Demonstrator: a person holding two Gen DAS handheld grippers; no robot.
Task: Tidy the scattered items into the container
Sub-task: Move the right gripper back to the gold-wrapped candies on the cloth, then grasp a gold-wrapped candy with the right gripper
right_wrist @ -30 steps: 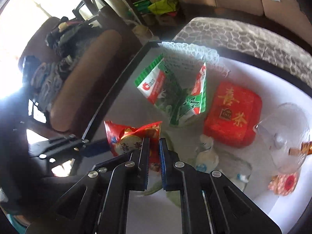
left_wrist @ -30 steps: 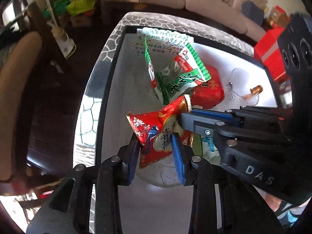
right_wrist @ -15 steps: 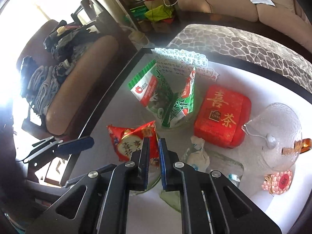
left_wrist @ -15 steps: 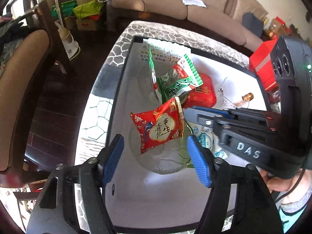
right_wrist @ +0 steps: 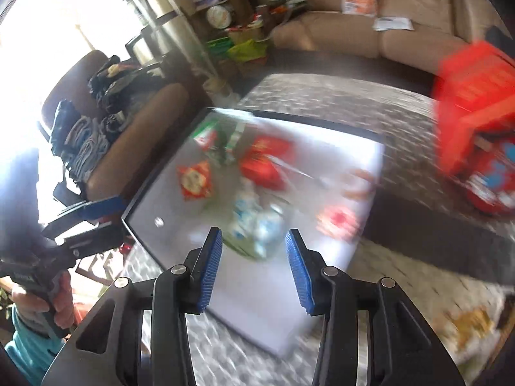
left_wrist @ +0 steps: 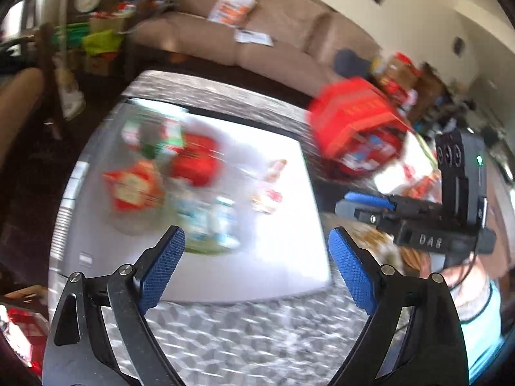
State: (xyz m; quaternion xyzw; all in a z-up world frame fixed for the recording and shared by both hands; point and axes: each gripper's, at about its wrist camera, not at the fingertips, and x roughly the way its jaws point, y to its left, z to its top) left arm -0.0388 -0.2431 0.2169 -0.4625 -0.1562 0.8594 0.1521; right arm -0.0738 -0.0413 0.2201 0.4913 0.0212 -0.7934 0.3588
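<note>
**Both grippers pulled back, red packet released**

Since the earlier frame, the red packet (left_wrist: 133, 186) has been let go by the right gripper (right_wrist: 254, 268); it is now seen at centre left of the blurred left view, lying in the tray (left_wrist: 283, 276) beside the glass bowl (left_wrist: 206, 225). Left gripper (left_wrist: 257, 270) jaws are spread wide, nothing held. Right jaws are parted, nothing held.

I am operating in a home living room. A beige sofa (left_wrist: 257, 41) spans the upper centre of the left wrist view, with a plastic shopping bag (left_wrist: 233, 4) on its backrest. A brown armchair (right_wrist: 128, 119) piled with folded clothes (right_wrist: 83, 135) sits at the left of the right wrist view. Boxes and household clutter (right_wrist: 225, 9) fill the upper centre there.
</note>
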